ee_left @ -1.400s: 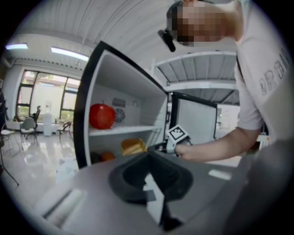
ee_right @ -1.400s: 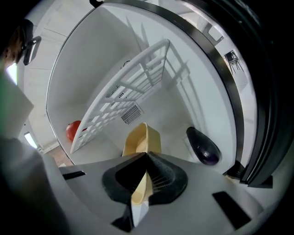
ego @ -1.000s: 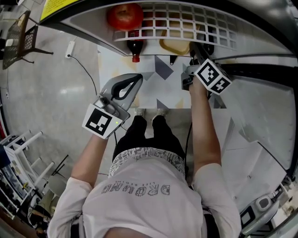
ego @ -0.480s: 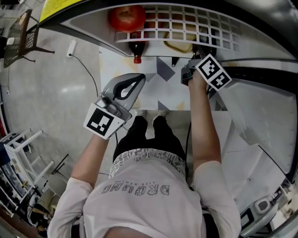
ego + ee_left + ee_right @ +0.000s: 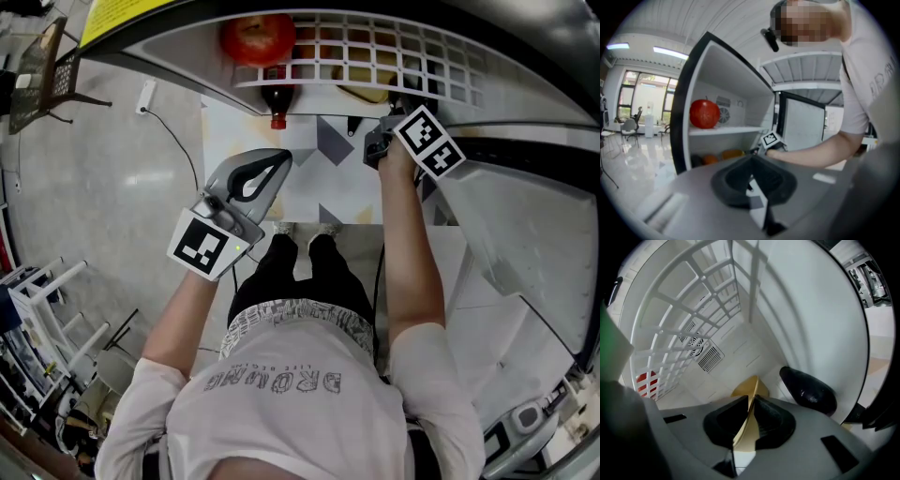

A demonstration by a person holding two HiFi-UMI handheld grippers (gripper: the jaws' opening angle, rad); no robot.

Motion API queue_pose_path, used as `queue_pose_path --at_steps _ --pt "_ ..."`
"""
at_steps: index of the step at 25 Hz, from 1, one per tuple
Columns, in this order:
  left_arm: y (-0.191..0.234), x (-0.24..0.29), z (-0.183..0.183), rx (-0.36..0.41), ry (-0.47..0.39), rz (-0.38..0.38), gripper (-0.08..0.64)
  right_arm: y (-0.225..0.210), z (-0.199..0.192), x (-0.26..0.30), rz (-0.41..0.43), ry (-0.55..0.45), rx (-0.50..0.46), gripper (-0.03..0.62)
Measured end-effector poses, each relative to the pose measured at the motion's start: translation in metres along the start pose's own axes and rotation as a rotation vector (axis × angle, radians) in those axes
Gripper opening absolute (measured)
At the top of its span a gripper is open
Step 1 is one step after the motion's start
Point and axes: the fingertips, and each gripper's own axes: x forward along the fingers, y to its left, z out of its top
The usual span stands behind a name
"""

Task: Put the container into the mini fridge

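The yellow container (image 5: pixel 749 389) is pinched by its rim in my right gripper (image 5: pixel 751 398), which is shut on it inside the mini fridge (image 5: pixel 693 93), under the white wire shelf (image 5: pixel 689 315). In the head view the container (image 5: pixel 364 92) shows through the shelf (image 5: pixel 412 56), with the right gripper (image 5: pixel 386 105) reaching in below it. My left gripper (image 5: pixel 274 161) hangs back over the floor in front of the fridge, shut with nothing in it (image 5: pixel 752 174).
A red round fruit (image 5: pixel 255 37) lies on the wire shelf. A bottle with a red cap (image 5: pixel 276 101) sits in the lower left. A dark oblong thing (image 5: pixel 808 391) lies right of the container against the fridge wall. The open door (image 5: pixel 525 234) stands right.
My right gripper has pushed the yellow container slightly deeper under the wire shelf. The left gripper has hardly moved.
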Motion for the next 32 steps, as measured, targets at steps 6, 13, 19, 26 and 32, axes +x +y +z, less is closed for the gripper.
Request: queue_pose_path --at_steps 6,13,19,26,32 --pt "-0.001 0.001 0.004 0.01 -0.004 -0.011 0.008 0.002 0.0 -0.004 -0.004 0.008 -0.03 0.072" --pt "-0.002 -0.001 0.013 0.026 -0.021 -0.031 0.008 0.005 -0.002 -0.019 -0.032 0.005 -0.108 0.091" --pt "-0.006 -0.007 0.027 0.046 -0.046 -0.057 0.008 0.022 -0.003 -0.044 -0.021 -0.007 -0.139 0.091" --pt "-0.015 -0.021 0.047 0.076 -0.09 -0.089 0.008 0.049 0.004 -0.08 0.006 -0.037 -0.176 0.072" --pt "-0.022 -0.038 0.06 0.09 -0.123 -0.107 0.008 0.076 0.011 -0.116 0.033 -0.069 -0.236 0.052"
